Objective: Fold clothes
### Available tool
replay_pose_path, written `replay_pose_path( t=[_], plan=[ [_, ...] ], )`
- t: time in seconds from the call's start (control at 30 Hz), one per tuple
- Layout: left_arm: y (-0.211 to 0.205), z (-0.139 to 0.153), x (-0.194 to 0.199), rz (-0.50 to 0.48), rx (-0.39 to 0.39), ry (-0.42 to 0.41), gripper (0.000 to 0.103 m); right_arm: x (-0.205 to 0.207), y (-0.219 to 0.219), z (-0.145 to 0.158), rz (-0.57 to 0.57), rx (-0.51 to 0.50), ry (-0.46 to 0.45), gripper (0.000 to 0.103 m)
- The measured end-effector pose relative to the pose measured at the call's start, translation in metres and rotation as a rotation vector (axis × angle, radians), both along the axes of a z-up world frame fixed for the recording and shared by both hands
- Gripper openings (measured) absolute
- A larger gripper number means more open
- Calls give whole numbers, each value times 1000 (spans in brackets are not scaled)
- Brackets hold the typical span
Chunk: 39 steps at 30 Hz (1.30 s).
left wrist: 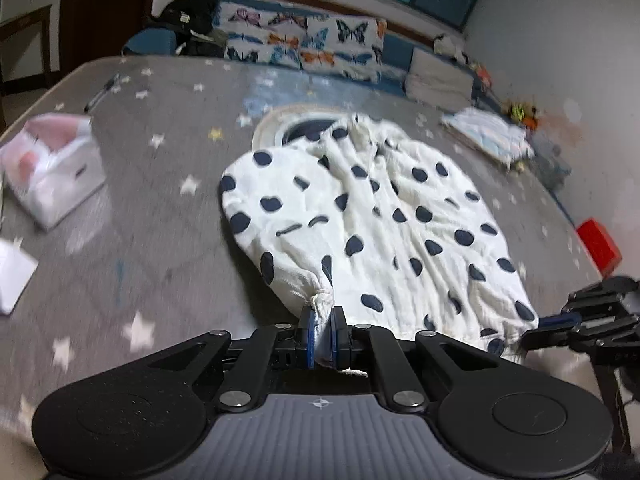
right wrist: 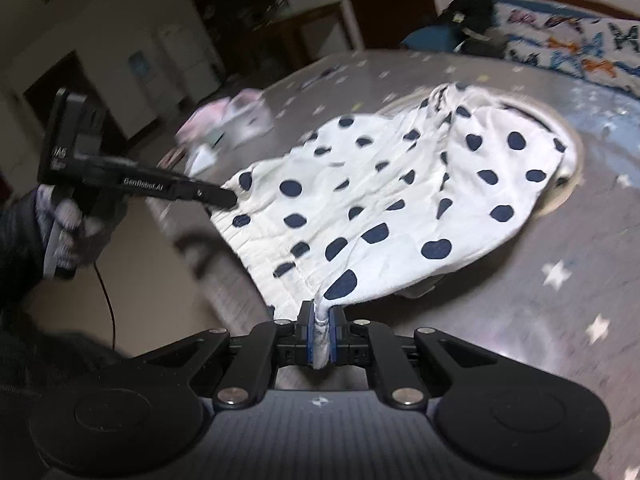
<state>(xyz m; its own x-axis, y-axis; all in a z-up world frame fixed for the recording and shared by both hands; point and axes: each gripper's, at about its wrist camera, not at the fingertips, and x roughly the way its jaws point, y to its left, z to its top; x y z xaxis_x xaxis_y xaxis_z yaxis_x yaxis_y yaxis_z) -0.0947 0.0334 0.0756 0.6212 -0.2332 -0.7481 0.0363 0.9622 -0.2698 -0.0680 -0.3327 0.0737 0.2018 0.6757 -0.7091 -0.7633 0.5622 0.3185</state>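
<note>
Garment point(left wrist: 384, 216), white with dark dots, lies on the grey star-patterned surface point(left wrist: 140, 208); left gripper point(left wrist: 323, 334) and right gripper point(right wrist: 322, 334) each pinch a bunched edge.

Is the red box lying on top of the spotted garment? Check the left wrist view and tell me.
No, the red box sits on the grey starred cover, apart from the spotted garment, off its right edge.

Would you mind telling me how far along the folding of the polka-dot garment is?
Done: both corners are gripped. The left gripper and right gripper are each shut on the near edge of the polka-dot garment.
In hand: it lies rumpled on the grey star-patterned blanket.
Left: every fold; no neat crease shows yet.
</note>
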Motion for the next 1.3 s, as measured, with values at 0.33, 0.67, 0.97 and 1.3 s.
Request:
replay_pose_path(
  t=[0.33, 0.67, 0.97, 1.3],
  plan=[
    [8, 7, -14, -47, 39, -21, 25, -2, -21, 9, -25, -27, 1, 16],
    [-2, 18, 10, -58, 37, -104, 35, 50, -44, 10, -234, -33, -70, 17],
    [-46, 1, 75, -111, 20, -119, 35, 131, -43, 11, -419, -31, -153, 17],
    [-94, -18, 120, -221, -13, -92, 41, 226, -23, -17, -508, -36, -107, 21]
  ],
)
